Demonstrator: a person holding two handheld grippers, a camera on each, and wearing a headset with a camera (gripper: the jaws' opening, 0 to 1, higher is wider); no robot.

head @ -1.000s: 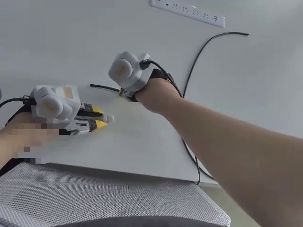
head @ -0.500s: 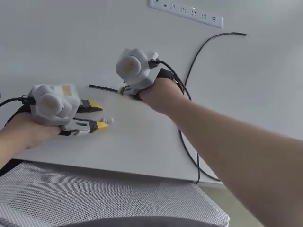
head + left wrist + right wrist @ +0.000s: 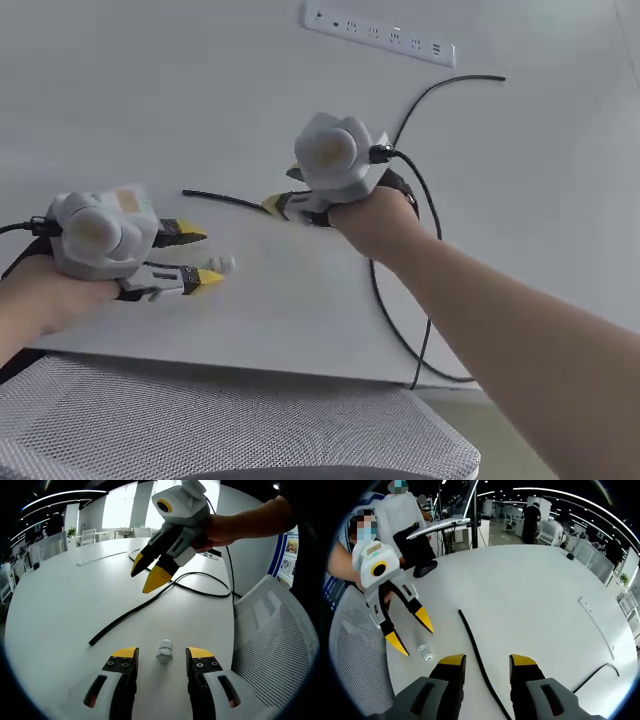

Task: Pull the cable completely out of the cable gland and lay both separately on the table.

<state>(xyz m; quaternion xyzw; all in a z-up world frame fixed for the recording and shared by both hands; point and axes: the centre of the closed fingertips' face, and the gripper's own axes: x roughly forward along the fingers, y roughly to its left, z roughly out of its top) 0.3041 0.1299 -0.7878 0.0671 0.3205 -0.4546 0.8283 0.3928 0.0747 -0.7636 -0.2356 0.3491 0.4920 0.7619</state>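
On the white worktop [image 3: 300, 310], between the parted, empty fingers of the left gripper [image 3: 162, 653]: the cable gland [image 3: 164, 650], a small white plastic fitting, free of the cable [image 3: 135, 611] and near its end without touching it. Beyond it, the black cable flat on the surface, running off beneath the right gripper [image 3: 487, 660], raised over it with fingers likewise spread and holding nothing. By the look of it, gland light, hard and smooth, apt to roll or skitter if nudged by one finger alone; best taken square across its body, both fingers closing evenly and gently. Cable light too, with a fairly stiff jacket, likely to keep its slight curve and swing at the free end; best gripped across the jacket, a short way in from the end. With both pieces lying separate, probably little more to do.
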